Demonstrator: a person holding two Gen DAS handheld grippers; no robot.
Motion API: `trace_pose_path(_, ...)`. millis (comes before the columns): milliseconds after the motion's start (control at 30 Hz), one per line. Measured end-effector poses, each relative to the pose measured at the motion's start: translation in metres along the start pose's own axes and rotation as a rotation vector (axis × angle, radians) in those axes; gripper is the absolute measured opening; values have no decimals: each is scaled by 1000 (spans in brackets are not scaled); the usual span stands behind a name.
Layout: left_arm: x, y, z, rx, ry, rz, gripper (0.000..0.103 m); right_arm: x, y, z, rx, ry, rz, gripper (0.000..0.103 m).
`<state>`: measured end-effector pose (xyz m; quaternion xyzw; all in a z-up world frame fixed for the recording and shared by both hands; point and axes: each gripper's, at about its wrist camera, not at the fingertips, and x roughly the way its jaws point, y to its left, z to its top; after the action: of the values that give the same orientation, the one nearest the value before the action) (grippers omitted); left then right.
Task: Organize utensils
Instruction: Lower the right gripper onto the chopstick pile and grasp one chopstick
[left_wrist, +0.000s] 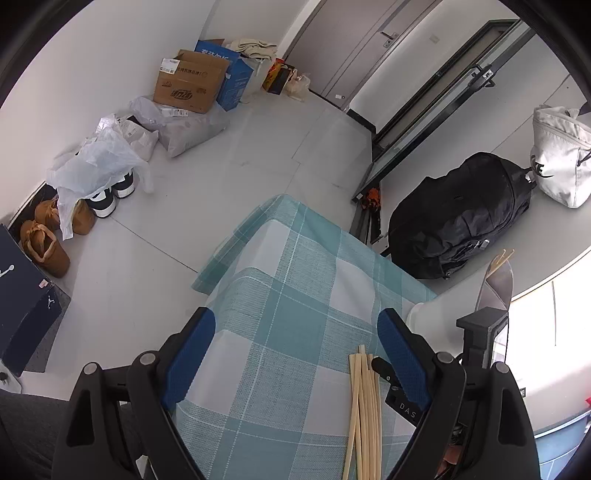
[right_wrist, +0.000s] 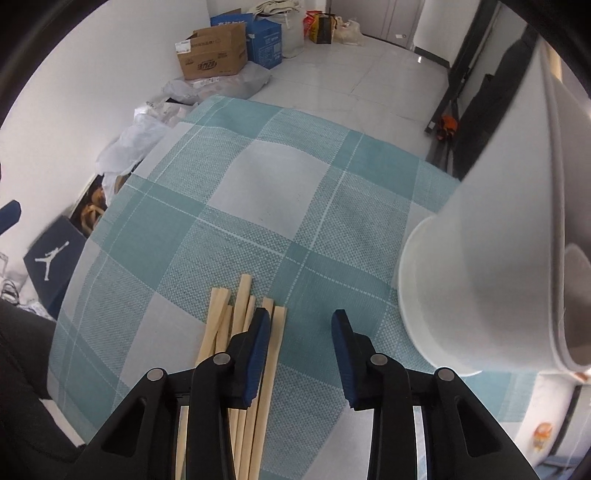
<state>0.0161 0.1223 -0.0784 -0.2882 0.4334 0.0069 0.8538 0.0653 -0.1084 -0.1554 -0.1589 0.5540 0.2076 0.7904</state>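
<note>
— Tongs? Left gripper (left_wrist: 295, 332) spread wide over teal checked tablecloth (left_wrist: 295, 266), nothing held. Right gripper (right_wrist: 300, 325) also parted, empty, low above cloth.

— Then, big to small?

— White holder (right_wrist: 480, 258) tilted at right, beside right gripper. Pale wooden chopsticks (right_wrist: 243, 295) lying loose on cloth, partly under right gripper's left finger (right_wrist: 258, 350).

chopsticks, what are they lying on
The chopsticks lie loose on the teal checked tablecloth; the table beneath is covered. The right gripper's fingers hide their middle.
</note>
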Motion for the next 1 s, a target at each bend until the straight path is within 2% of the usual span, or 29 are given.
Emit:
trace_pose_path(100,0,3,1,-7,2,2,87,0,-2,2,8,19,0,22)
trace_pose_path(133,1,5,2,-11,4,0,87,-1,-3,2,12,20,6,22)
trace_pose_path(367,2,6,2,-23,15,-10,87,-2,-8,-1,22,35,-11,22)
trace_pose_path(433,2,4,1,-19,17,-14,87,0,-3,2,12,39,5,22)
trace_pose_path(667,1,6,1,-21,16,-6,87,7,16,6,-54,65,-35,21)
trace_pose_path(800,1,7,0,-24,16,-2,87,10,14,8,-22,65,-18,22)
trace_pose_path(867,2,5,0,-20,18,3,87,10,13,10,-16,57,-3,18)
trace_pose_path(967,5,3,0,-11,22,10,87,11,12,12,4,45,20,6)
trace_pose_path(1000,6,3,-1,-6,24,19,87,11,10,12,23,38,32,6)
